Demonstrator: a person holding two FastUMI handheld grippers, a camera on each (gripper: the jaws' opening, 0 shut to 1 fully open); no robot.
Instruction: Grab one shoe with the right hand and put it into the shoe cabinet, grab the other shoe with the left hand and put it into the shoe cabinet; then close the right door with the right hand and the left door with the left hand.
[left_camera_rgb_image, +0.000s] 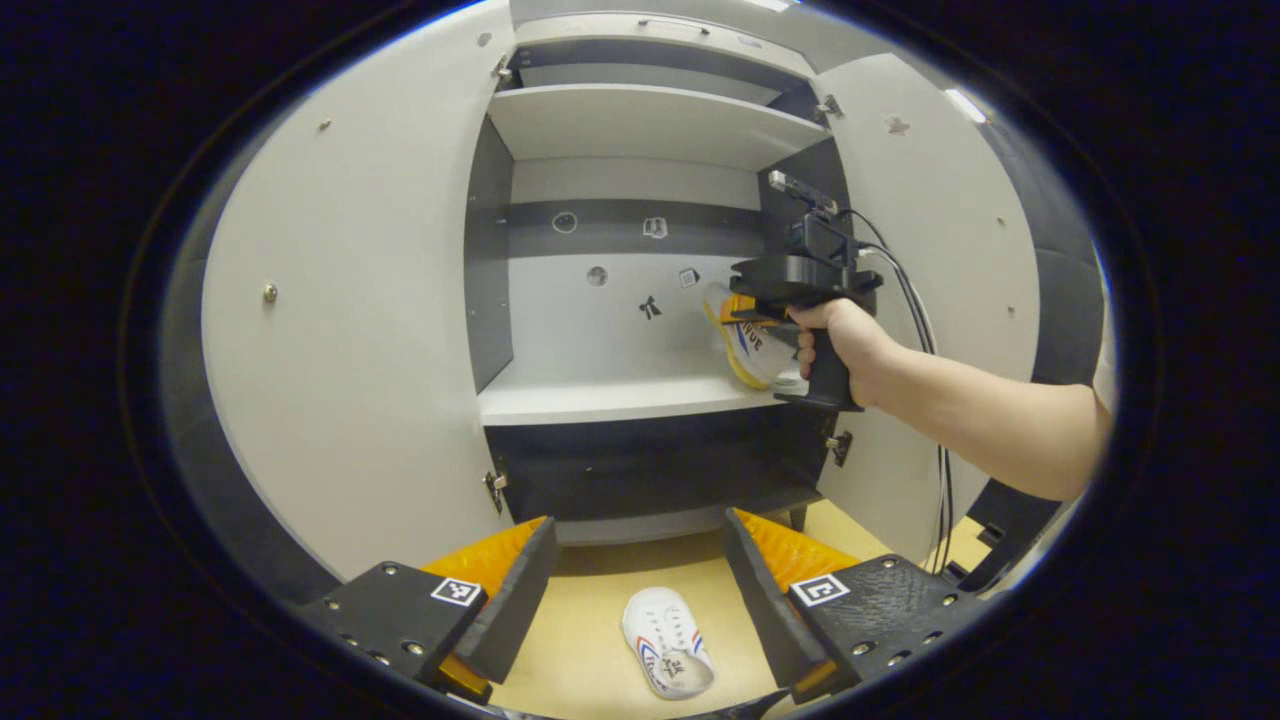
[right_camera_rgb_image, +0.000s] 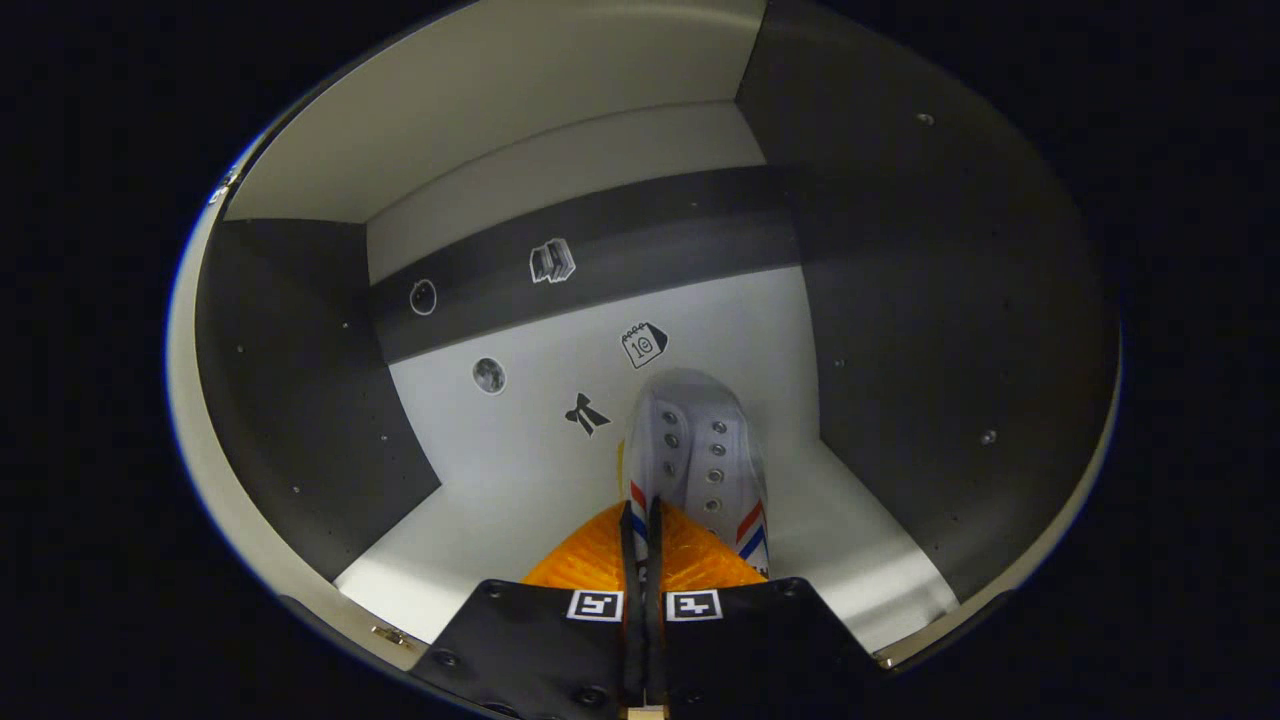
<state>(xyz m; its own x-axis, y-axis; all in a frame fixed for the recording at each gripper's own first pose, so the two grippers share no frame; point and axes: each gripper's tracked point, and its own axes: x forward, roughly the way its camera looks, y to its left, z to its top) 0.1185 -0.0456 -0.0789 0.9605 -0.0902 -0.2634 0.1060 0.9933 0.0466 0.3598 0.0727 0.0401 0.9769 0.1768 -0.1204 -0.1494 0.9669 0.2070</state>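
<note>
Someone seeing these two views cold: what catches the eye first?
The white shoe gripped by the right gripper, reaching into the open cabinet above its middle shelf. Then the second shoe lying on the floor between the left gripper's open fingers.

square fiducial tags: one on each finger base of the left gripper (left_camera_rgb_image: 640, 590) in left gripper view; two side by side on the right gripper (right_camera_rgb_image: 640, 560) in right gripper view; patterns only, no letters
stickers on shoe cabinet back panel (right_camera_rgb_image: 560, 420): pictograms, no words – bow (right_camera_rgb_image: 587, 413), calendar page (right_camera_rgb_image: 644, 344) with a small mark too small to read, book stack (right_camera_rgb_image: 552, 261), two round ones (right_camera_rgb_image: 423, 297) (right_camera_rgb_image: 489, 375)
held shoe (left_camera_rgb_image: 752, 345): dark lettering on the side in left gripper view, blurred, not readable
shoe on floor (left_camera_rgb_image: 668, 641): print on the insole, too small to read
other readable text or numbers: none
</note>
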